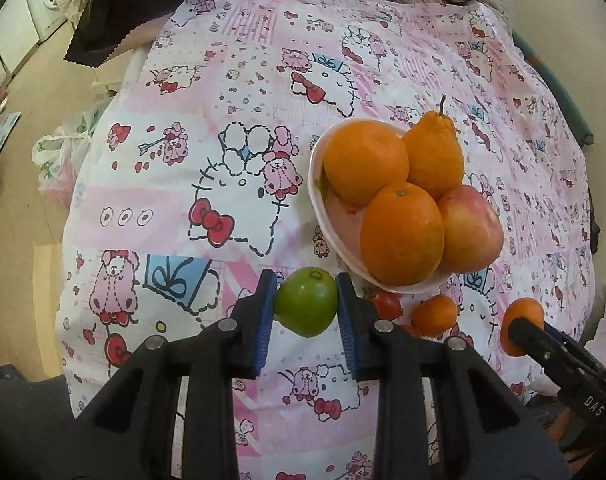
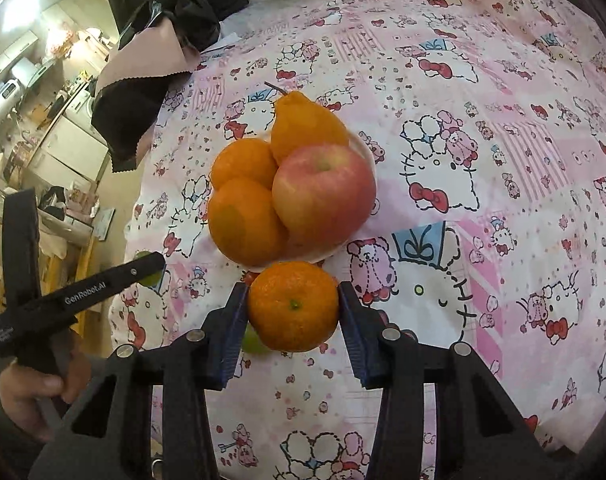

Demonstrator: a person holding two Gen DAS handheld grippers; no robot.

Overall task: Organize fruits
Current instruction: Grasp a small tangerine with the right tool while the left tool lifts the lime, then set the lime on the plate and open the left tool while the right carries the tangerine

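Both grippers carry fruit just now. Seen from the left wrist, the left gripper [image 1: 306, 304] has its blue-padded jaws closed on a green apple [image 1: 306, 301], held above the Hello Kitty tablecloth [image 1: 175, 184] just in front of the white bowl [image 1: 318, 184]. That bowl is piled full: two large oranges, one at the back [image 1: 365, 160] and one at the front [image 1: 401, 234], a necked orange citrus with a stem [image 1: 435, 152], and a red apple [image 1: 469, 230] at the right, all pressed together. Just beside the near rim of the bowl, on the cloth, lie a small red tomato [image 1: 387, 304] and a small mandarin [image 1: 435, 315].

From the right wrist view, the right gripper [image 2: 293, 308] has its jaws clamped on a mandarin [image 2: 293, 306], stem end facing the camera, held just short of the bowl's near edge. A second green fruit [image 2: 253, 343] peeks out below and to the left of it; whether it rests on the cloth I cannot tell. At the far left of this view the left gripper's black finger hides most of the green apple, and the person's left hand [image 2: 31, 392] grips its handle. Dark and pink cloth [image 2: 143, 92] hangs over the table's far left corner
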